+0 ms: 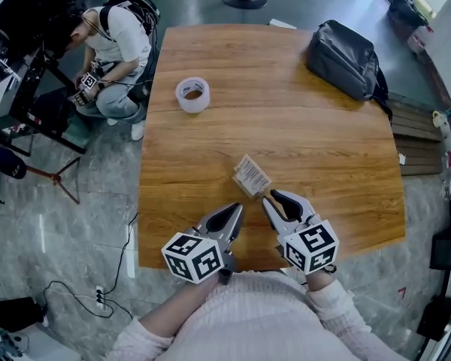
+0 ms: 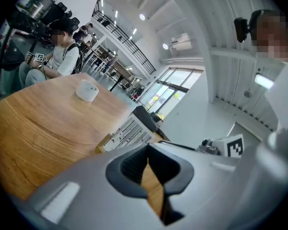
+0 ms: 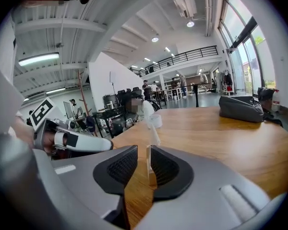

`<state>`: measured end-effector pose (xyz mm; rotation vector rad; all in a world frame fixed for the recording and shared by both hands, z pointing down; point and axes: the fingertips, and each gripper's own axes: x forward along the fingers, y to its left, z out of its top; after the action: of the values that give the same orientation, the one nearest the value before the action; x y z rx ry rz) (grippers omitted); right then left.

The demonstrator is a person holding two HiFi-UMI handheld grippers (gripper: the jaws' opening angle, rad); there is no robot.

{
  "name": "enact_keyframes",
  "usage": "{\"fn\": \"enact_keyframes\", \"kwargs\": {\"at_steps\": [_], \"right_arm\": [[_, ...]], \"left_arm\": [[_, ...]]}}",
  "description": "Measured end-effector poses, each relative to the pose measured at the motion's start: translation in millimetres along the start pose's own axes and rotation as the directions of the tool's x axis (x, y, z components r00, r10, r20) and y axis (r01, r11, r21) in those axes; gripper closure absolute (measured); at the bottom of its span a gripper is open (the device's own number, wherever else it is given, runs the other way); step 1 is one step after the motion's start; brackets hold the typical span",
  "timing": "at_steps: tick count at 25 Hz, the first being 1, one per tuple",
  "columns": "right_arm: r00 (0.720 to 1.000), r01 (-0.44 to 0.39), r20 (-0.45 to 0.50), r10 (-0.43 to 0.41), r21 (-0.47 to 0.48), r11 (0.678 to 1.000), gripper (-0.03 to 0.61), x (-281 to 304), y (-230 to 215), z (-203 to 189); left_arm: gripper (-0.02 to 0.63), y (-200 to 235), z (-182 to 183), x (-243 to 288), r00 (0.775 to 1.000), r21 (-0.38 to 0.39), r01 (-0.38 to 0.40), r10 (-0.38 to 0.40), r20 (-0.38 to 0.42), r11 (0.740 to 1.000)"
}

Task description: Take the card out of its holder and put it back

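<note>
**Card** (image 1: 252, 174): small white rectangle with rows of dark print on its face. It stands on its lower edge, leaning back, seated in the holder.

**Holder** (image 1: 242, 184): low tan base along the card's bottom edge. It rests on the wooden bench (image 1: 286, 111), near the front edge.

**Position:** just ahead of the right gripper (image 1: 269, 197). In the right gripper view the card shows edge-on as a thin upright sliver between the parted fingers. Whether they touch it cannot be told.

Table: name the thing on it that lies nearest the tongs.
The card holder, just ahead of the right tongs and left tongs. The tape roll and the bag sit far up the table.
</note>
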<state>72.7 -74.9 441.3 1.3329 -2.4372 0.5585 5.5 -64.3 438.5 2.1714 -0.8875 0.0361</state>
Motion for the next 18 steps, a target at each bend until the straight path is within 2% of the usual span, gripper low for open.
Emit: {"fn": "enact_keyframes", "kwargs": {"at_steps": [7, 18], "right_arm": [[0.997, -0.048, 0.061, 0.048, -0.001, 0.999, 0.578, -13.3, 26.5, 16.3], [0.991, -0.082, 0.107, 0.077, 0.043, 0.996, 0.580, -16.4, 40.7, 25.3]], "left_arm": [[0.606, -2.4, 7.1, -7.2, 1.000, 0.029, -0.006, 0.005, 0.018, 1.000], [0.606, -9.0, 8.7, -10.0, 1.000, 0.043, -0.003, 0.002, 0.021, 0.999]]}}
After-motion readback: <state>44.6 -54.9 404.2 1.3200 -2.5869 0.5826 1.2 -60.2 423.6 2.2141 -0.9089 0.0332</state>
